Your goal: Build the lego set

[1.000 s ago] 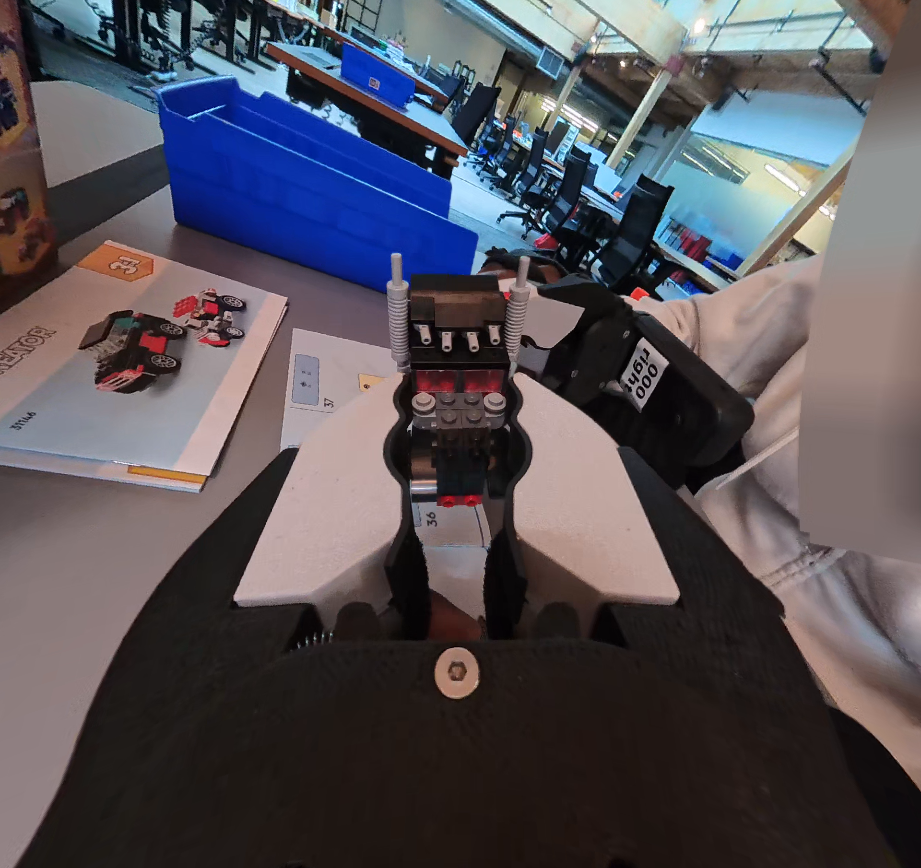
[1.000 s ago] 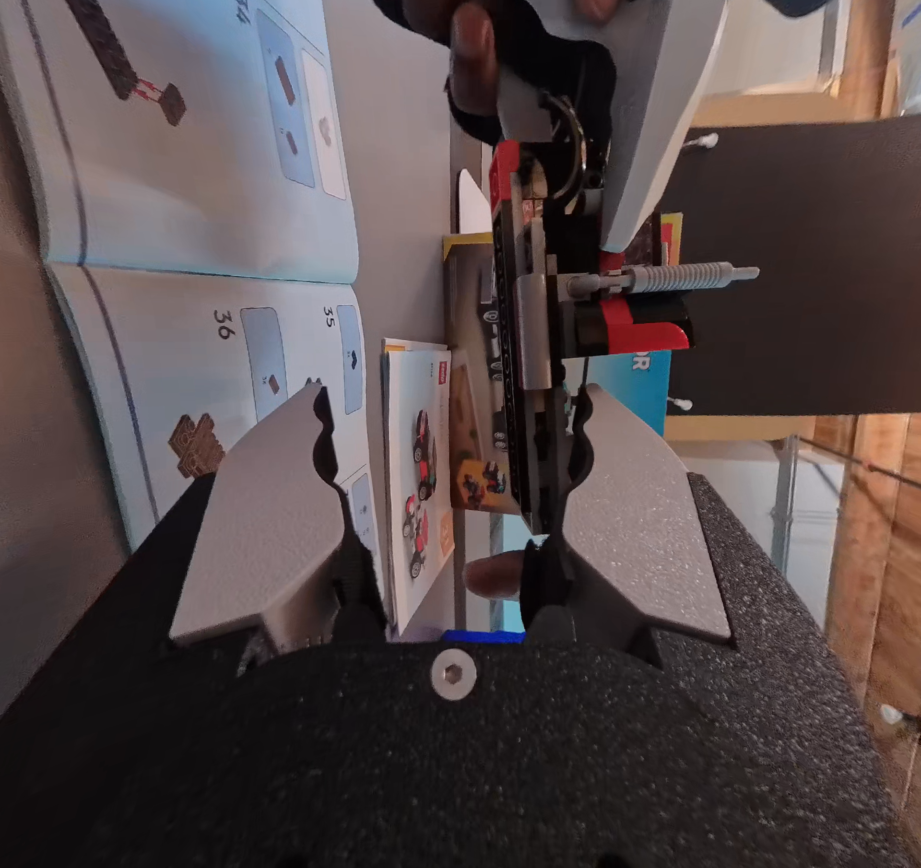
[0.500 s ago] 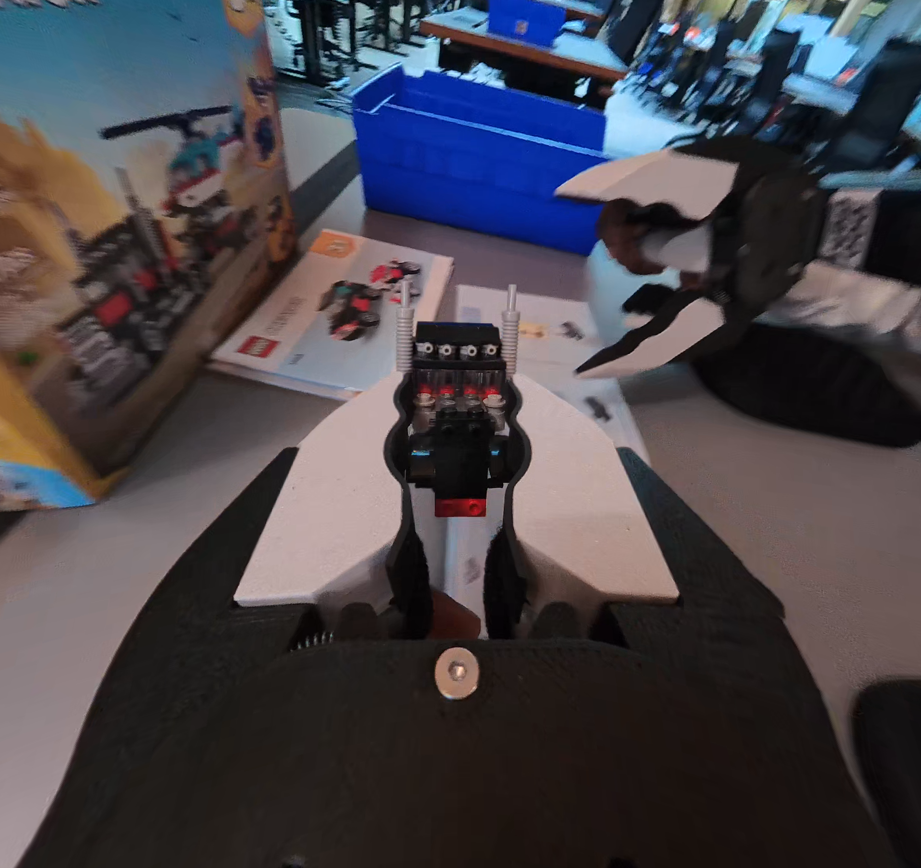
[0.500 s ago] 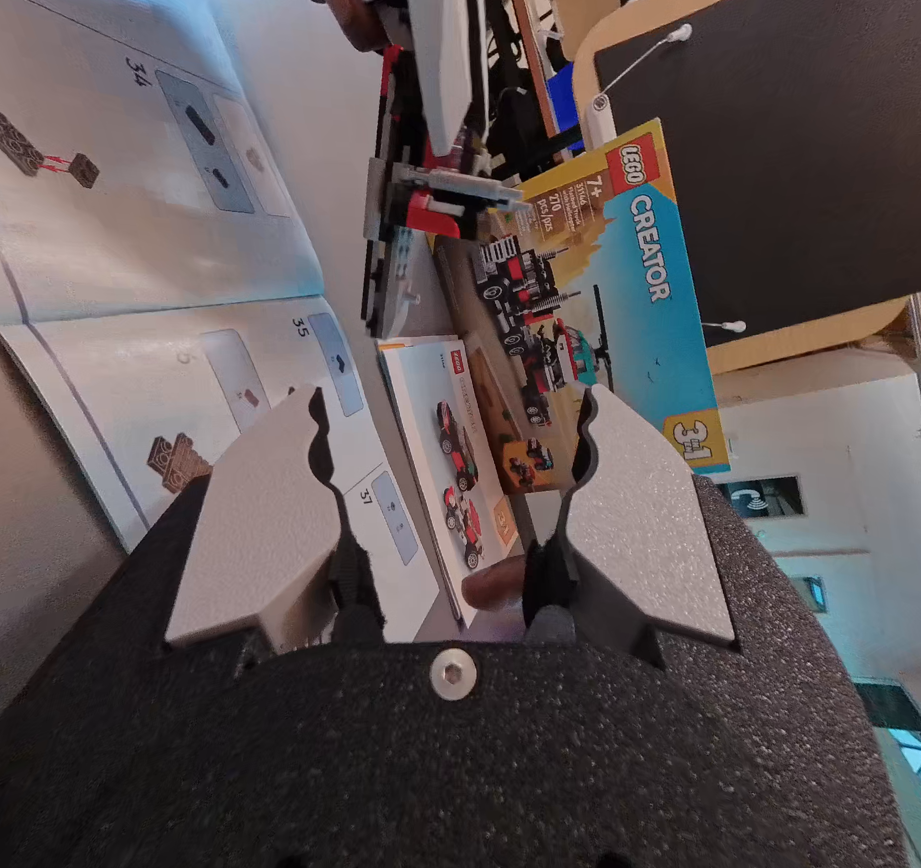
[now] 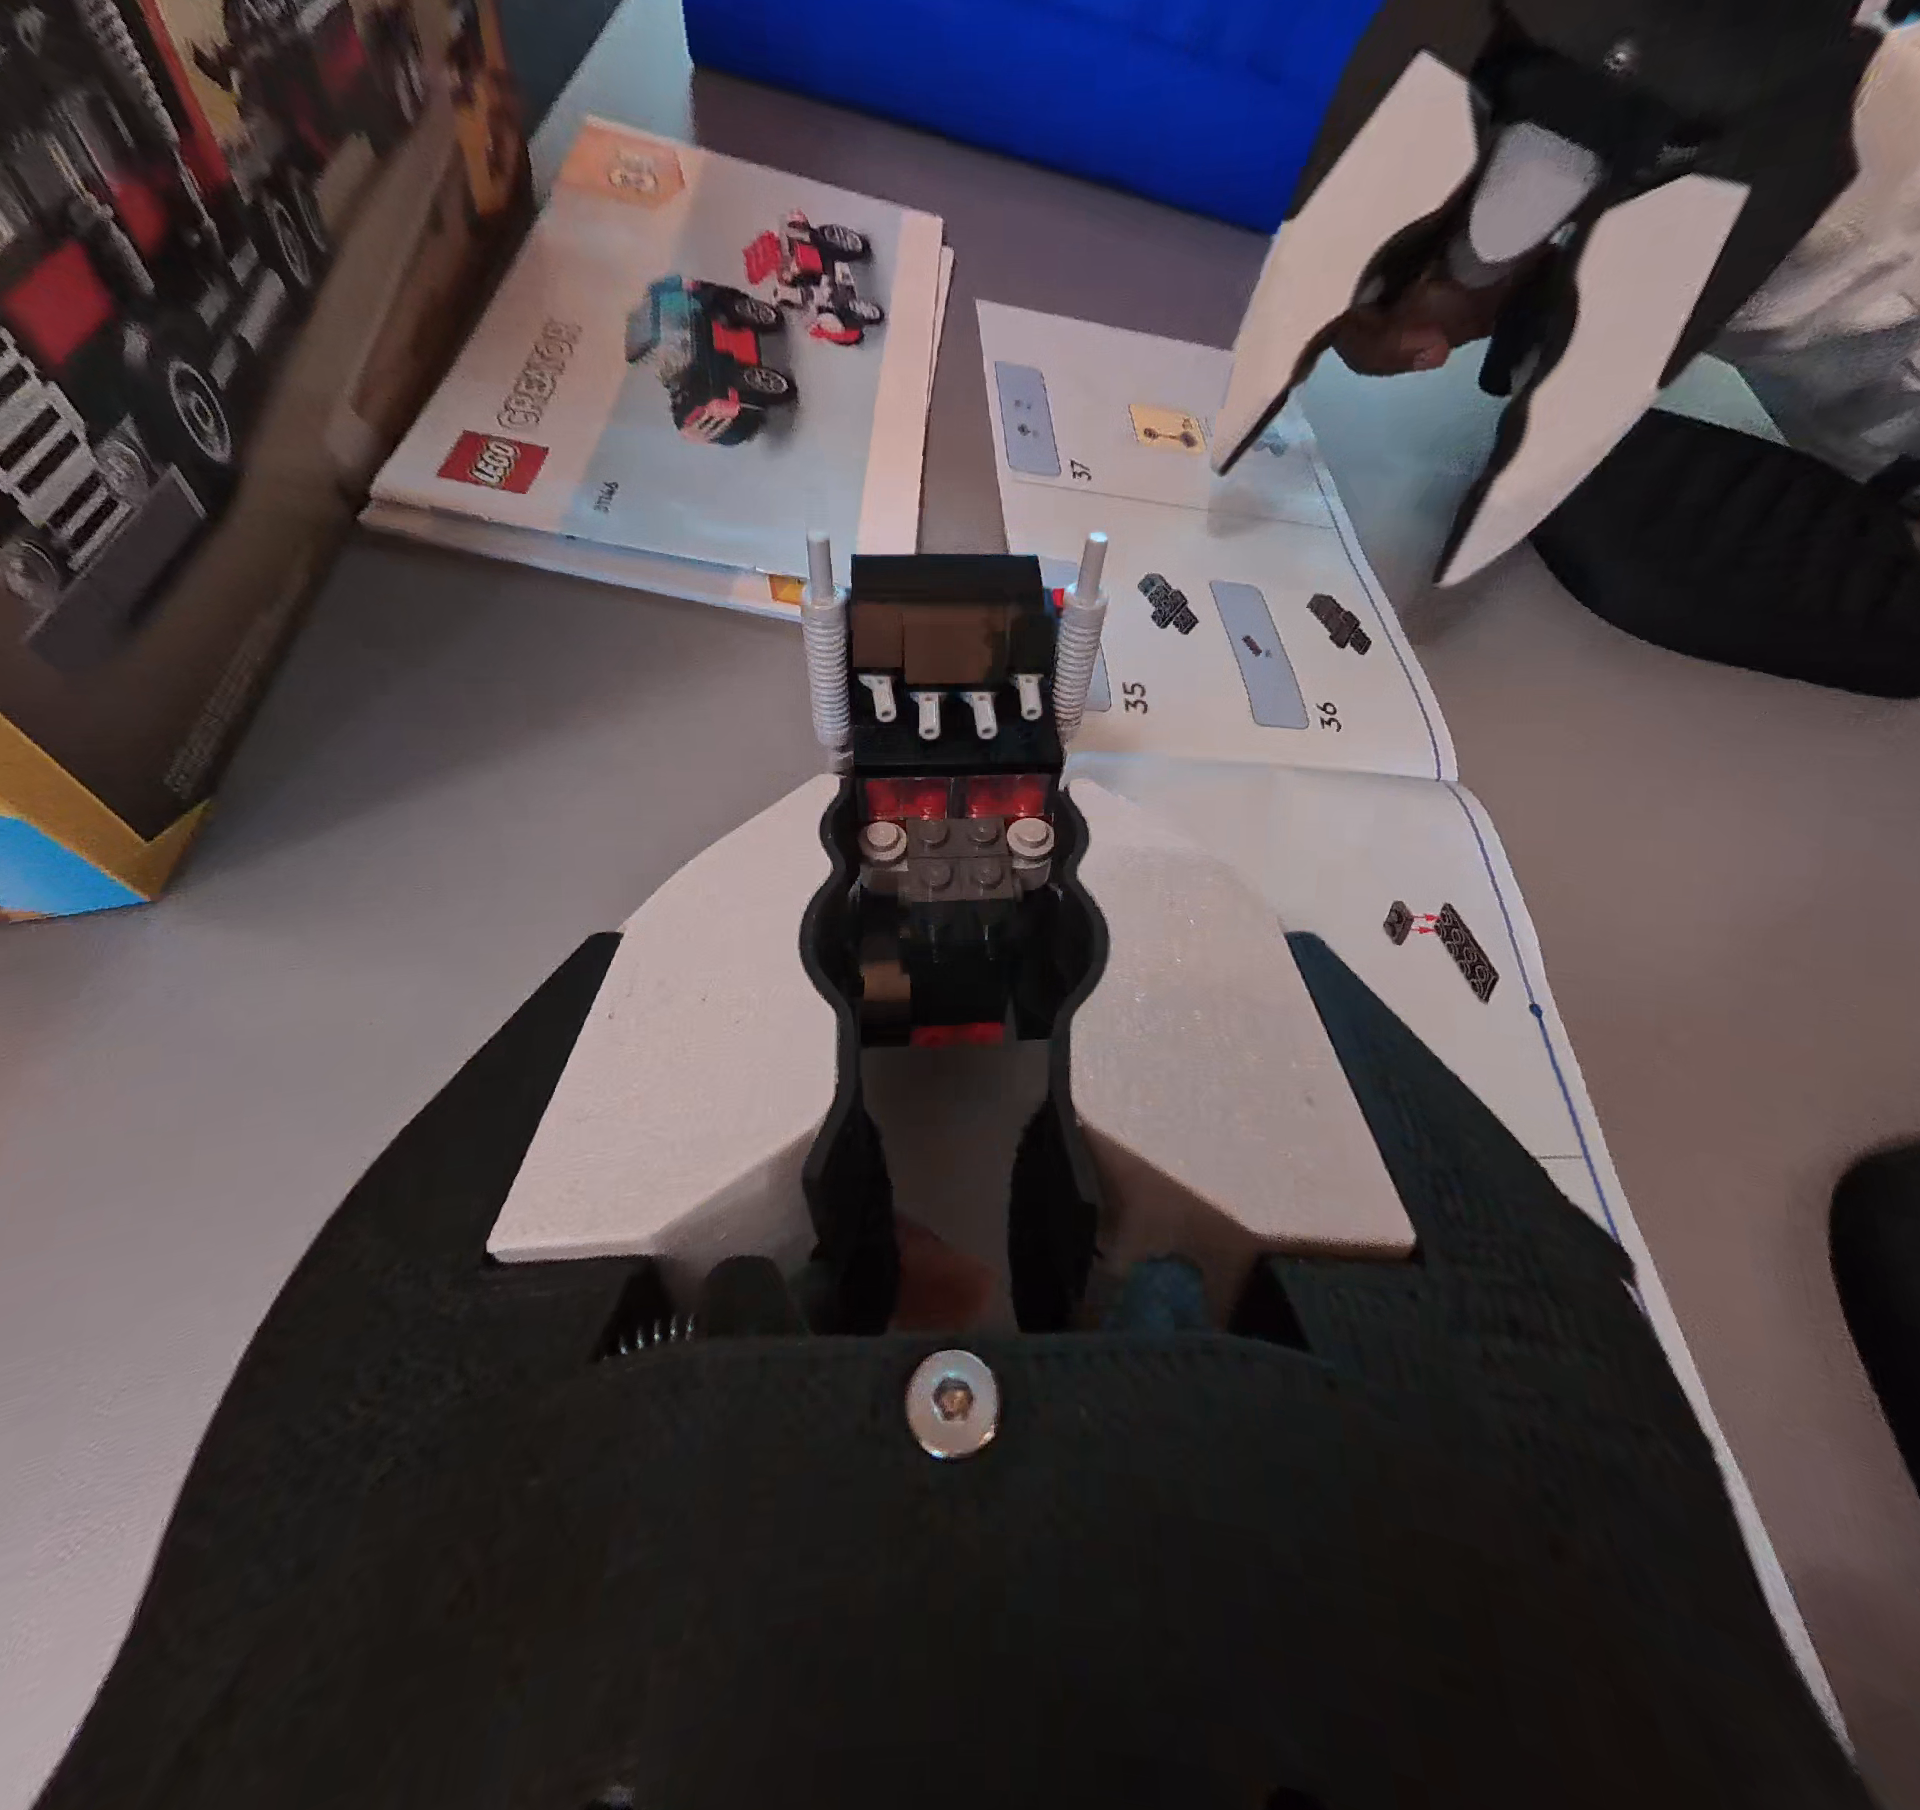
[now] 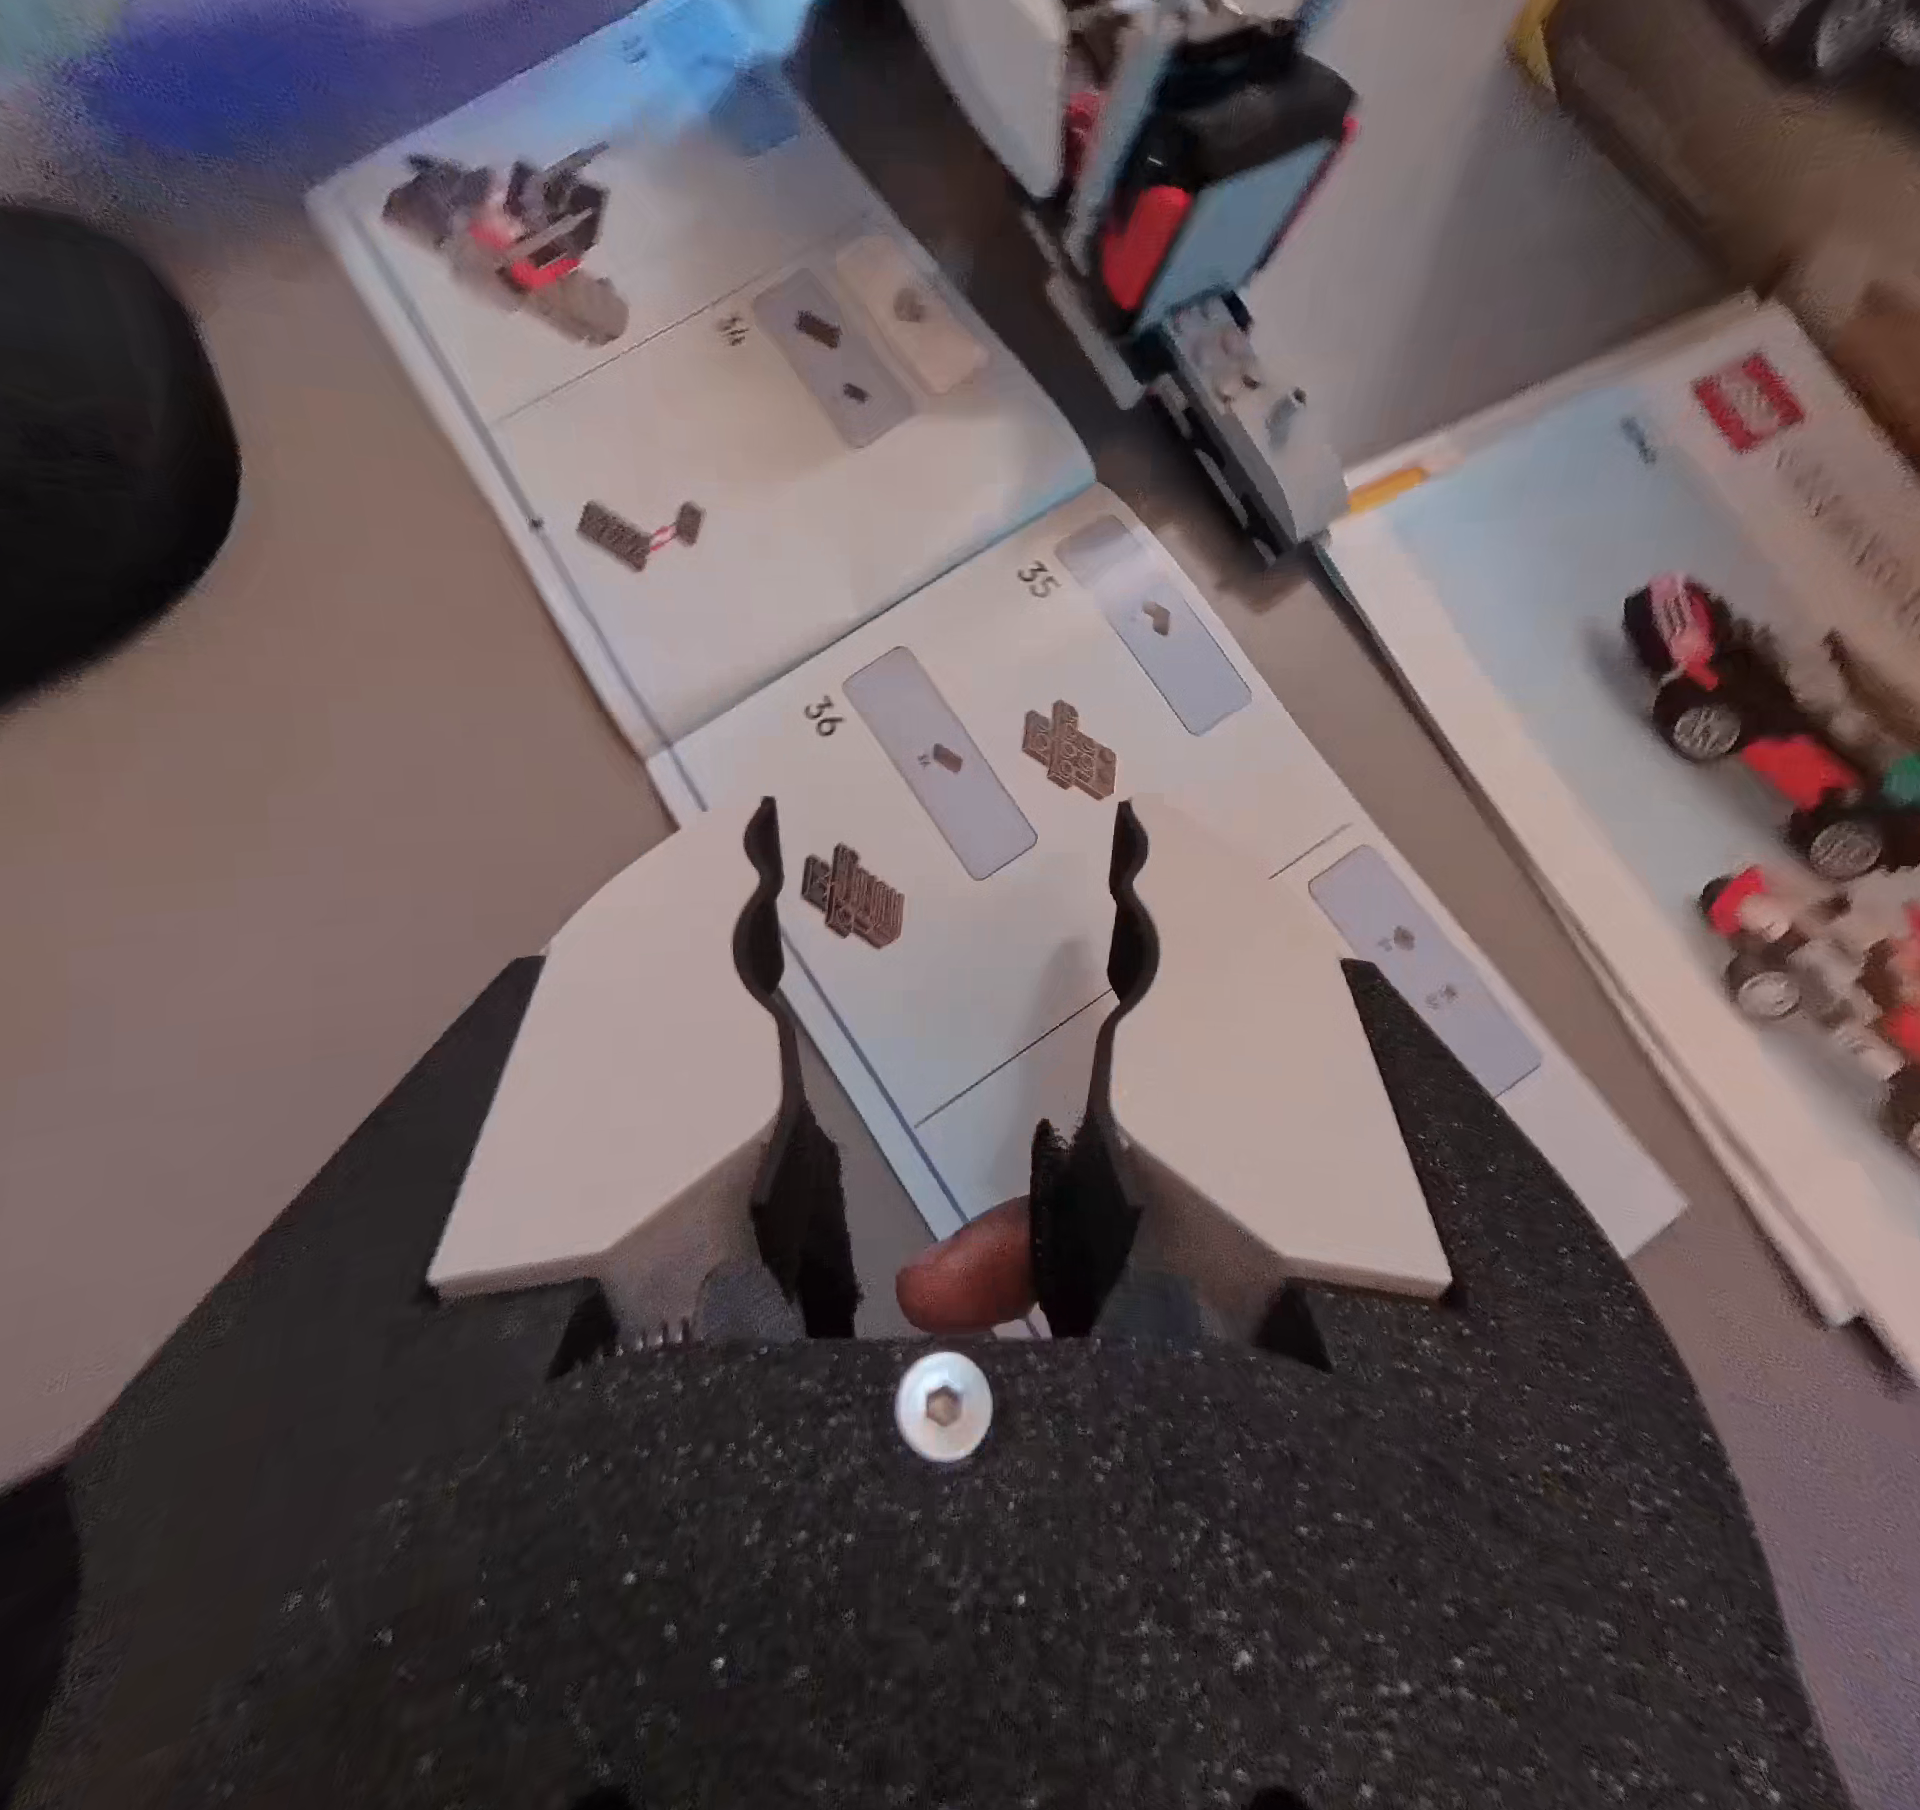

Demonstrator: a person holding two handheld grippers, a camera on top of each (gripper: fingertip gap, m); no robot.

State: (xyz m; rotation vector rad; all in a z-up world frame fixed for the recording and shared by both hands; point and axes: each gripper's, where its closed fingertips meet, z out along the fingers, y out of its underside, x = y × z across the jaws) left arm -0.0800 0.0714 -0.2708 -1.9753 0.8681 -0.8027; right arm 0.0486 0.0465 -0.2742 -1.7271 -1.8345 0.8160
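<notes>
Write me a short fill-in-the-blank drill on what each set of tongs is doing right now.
1. The left tongs are shut on the lego ____.
2. The right tongs are ____ and hold nothing.
3. Under the right tongs lies the open instruction ____.
4. Behind the closed booklet stands a ____ bin.

Missing words: model; open; booklet; blue

Lego truck model held over a table of booklets

In the left wrist view, the truck model sits between the left gripper's fingers, above the table. The open instruction booklet lies just right; the closed booklet far left, the box beside it, the bin behind. The right gripper hangs far right.
</notes>
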